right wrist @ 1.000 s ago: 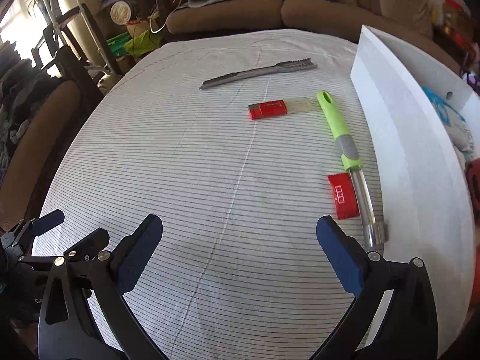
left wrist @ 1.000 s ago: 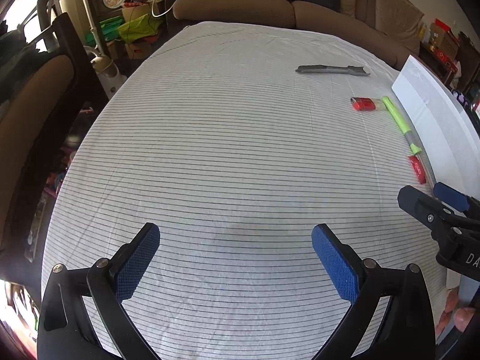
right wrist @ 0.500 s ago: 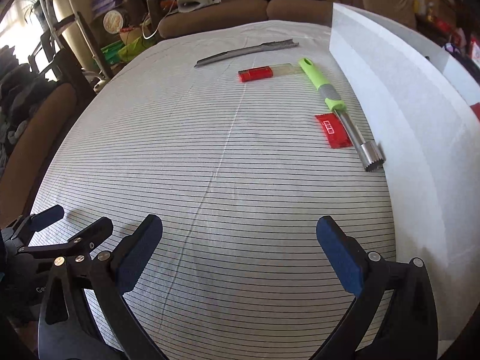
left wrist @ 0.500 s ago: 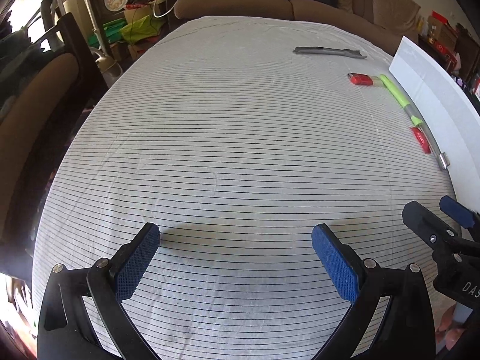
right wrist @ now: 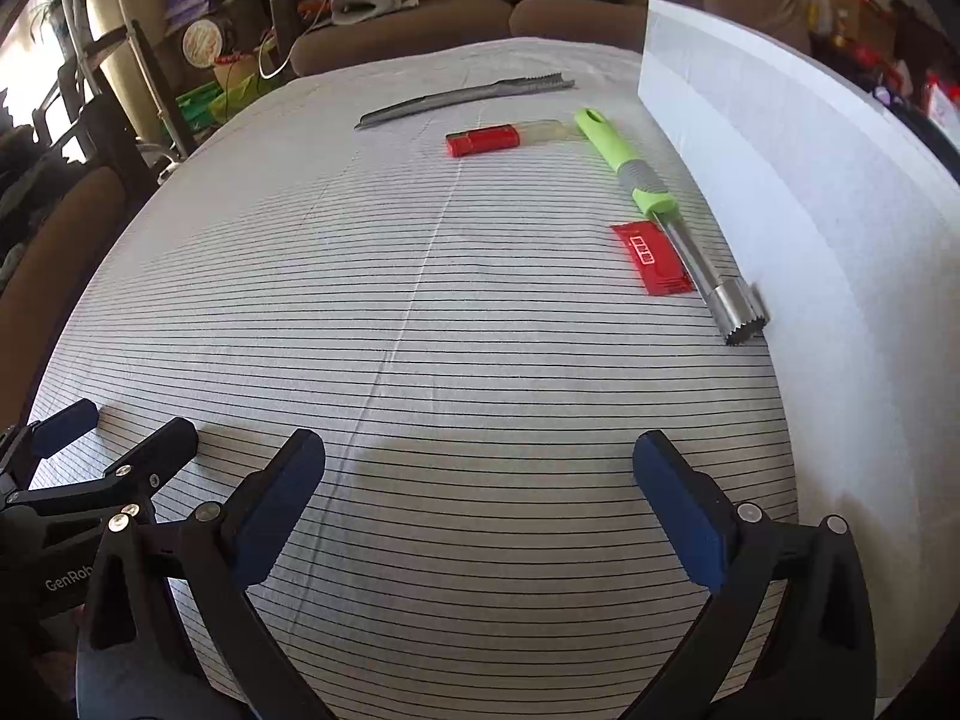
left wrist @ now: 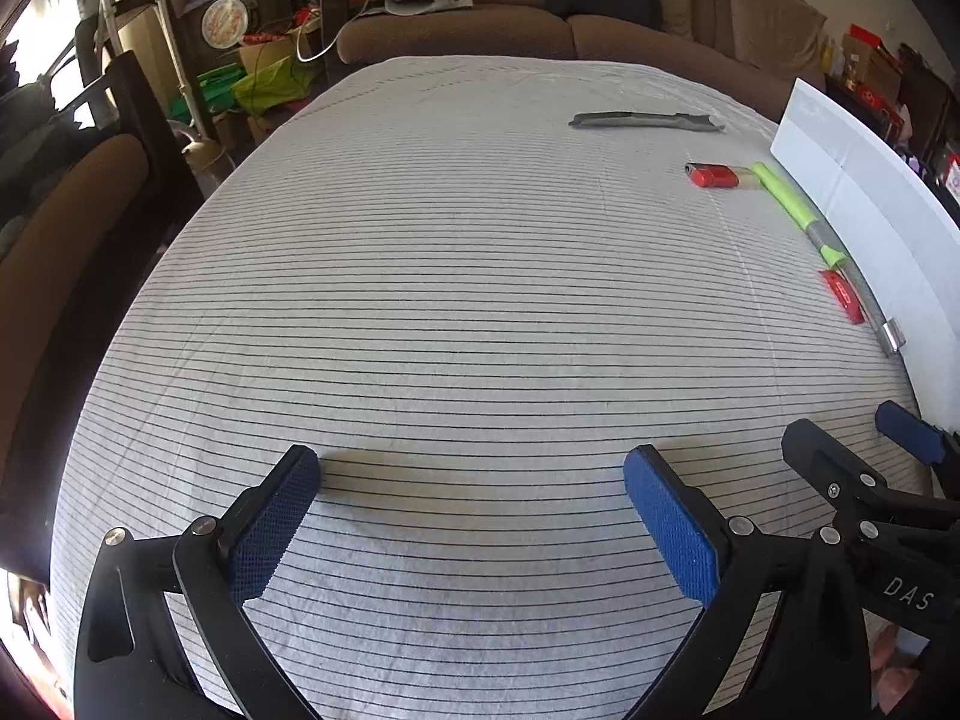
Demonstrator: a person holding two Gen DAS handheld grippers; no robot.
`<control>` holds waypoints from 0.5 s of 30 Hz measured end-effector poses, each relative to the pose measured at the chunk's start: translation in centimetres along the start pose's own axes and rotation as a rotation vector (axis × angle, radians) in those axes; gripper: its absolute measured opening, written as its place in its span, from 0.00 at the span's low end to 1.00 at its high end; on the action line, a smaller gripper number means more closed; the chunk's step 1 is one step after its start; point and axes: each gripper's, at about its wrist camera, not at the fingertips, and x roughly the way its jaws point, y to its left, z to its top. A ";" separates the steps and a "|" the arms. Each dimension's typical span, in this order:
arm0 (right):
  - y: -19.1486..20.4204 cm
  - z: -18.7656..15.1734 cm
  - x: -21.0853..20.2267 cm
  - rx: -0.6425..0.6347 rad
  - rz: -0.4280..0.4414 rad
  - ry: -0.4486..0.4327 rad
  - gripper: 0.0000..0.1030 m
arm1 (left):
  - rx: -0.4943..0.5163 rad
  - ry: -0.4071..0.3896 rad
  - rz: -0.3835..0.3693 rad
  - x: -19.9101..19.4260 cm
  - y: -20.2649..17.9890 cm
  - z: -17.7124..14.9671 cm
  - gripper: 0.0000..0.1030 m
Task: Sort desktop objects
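Note:
On the striped tablecloth [right wrist: 420,312] lie a grey serrated tool [right wrist: 462,99], a red lighter-like object [right wrist: 483,141], a green-handled metal corer [right wrist: 666,210] and a flat red packet [right wrist: 651,258]. They also show in the left wrist view: grey tool [left wrist: 648,120], red object [left wrist: 711,175], corer [left wrist: 810,222], packet [left wrist: 845,297]. My left gripper [left wrist: 471,504] is open and empty over the near cloth. My right gripper [right wrist: 480,492] is open and empty, well short of the objects. Each gripper shows at the other view's edge.
A white box wall [right wrist: 798,168] stands along the table's right side, next to the corer. A brown sofa [left wrist: 540,24] lies behind the table. A chair [left wrist: 72,210] and clutter stand to the left.
Both grippers have pulled back and risen; the objects now look farther off. The jaws stay open. Nothing on the cloth has moved.

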 end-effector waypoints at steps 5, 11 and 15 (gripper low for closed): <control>-0.3 0.3 0.2 0.011 -0.021 -0.022 1.00 | 0.007 -0.035 -0.004 0.3 -0.3 0.4 1.00; -0.5 0.3 0.3 0.014 -0.032 -0.044 1.00 | 0.000 -0.048 0.001 0.4 -0.3 0.4 1.00; -0.6 0.4 0.4 0.014 -0.032 -0.044 1.00 | -0.002 -0.047 -0.001 0.4 -0.4 0.5 1.00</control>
